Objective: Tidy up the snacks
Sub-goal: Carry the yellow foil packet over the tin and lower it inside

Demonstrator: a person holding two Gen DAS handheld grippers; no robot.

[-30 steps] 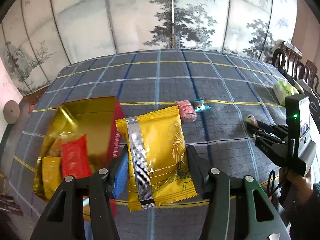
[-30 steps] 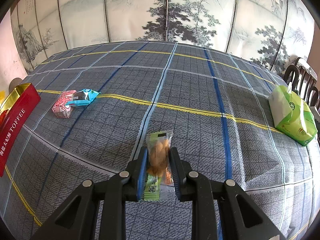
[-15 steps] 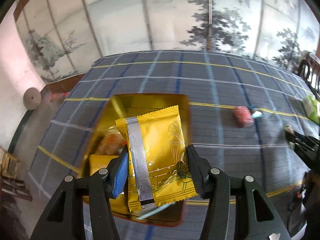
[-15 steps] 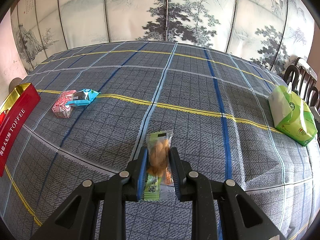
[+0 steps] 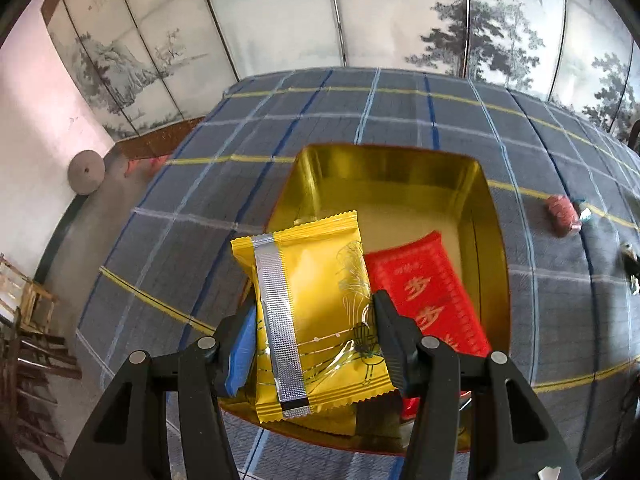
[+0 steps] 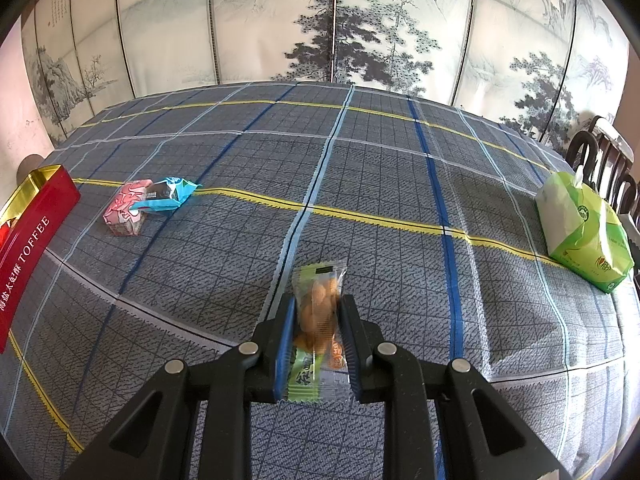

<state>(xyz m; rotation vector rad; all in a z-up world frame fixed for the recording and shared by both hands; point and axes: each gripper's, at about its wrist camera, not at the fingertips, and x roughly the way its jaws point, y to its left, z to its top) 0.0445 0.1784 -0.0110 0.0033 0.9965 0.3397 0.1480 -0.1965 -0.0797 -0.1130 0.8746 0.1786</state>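
My left gripper (image 5: 314,320) is shut on a yellow snack packet (image 5: 316,304) with a silver seam strip, held above the near-left part of the open gold-lined tin (image 5: 384,168). Inside the tin lies a red packet (image 5: 428,296); other contents are hidden behind the yellow packet. My right gripper (image 6: 318,320) is shut on a small clear packet with green ends and orange pieces (image 6: 318,308), held just above the checked tablecloth. A pink packet (image 6: 126,208) and a blue packet (image 6: 168,196) lie together on the cloth, to the right of the tin's red side (image 6: 28,240).
A green tissue pack (image 6: 584,232) sits at the table's right edge, with dark wooden chairs (image 6: 600,156) behind it. A painted folding screen (image 6: 320,20) stands behind the table. Left of the table, a wooden stool (image 5: 28,304) stands on the floor.
My left gripper has carried the yellow packet leftward until it hangs over the tin, which now fills the middle of its view. The right gripper and its packet have stayed put.
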